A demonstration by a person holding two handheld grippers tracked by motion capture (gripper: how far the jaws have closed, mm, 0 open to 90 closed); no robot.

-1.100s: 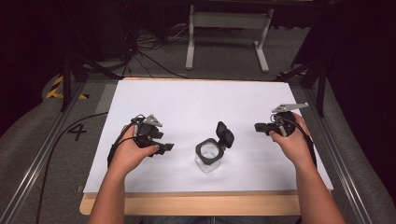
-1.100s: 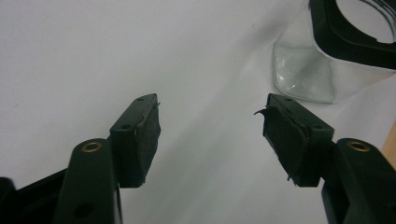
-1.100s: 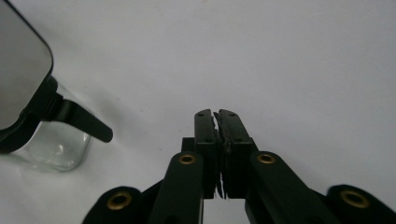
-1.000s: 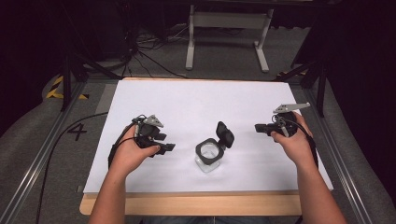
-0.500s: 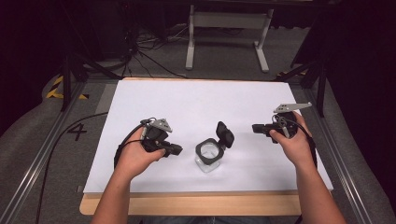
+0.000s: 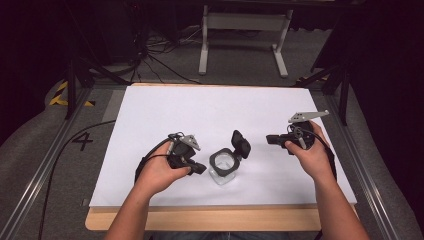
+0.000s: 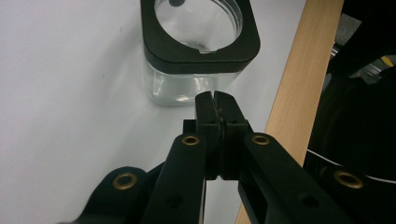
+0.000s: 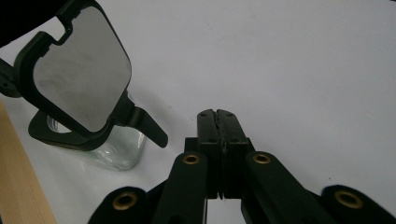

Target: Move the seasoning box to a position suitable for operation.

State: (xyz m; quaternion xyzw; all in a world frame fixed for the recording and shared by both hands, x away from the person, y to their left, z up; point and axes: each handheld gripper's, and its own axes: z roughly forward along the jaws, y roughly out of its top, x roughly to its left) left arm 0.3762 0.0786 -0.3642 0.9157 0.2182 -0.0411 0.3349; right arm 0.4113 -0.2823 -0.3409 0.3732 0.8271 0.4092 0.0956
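Observation:
A small clear glass jar [image 6: 222,172] with a square black rim stands near the front middle of the white sheet [image 6: 200,110]. Its hinged black lid [image 6: 241,144] stands open on the right side. My left gripper [image 6: 202,169] lies just left of the jar, pointing at it; its jaws have just been closing and are shut with nothing between them. In the left gripper view the tips [image 7: 215,98] sit close before the jar [image 7: 201,42]. My right gripper [image 6: 269,139] is shut and empty, a little right of the lid. In the right gripper view its tips [image 8: 217,114] point past the lid [image 8: 81,70] and jar [image 8: 114,151].
The white sheet covers a wooden tabletop whose front edge [image 6: 200,220] shows below it. Metal rails [image 6: 45,165] run along both sides. A stand [image 6: 242,22] and cables [image 6: 150,50] lie on the floor beyond the table.
My left hand has moved right toward the jar and its jaws have gone from open to shut. The right hand has hardly moved.

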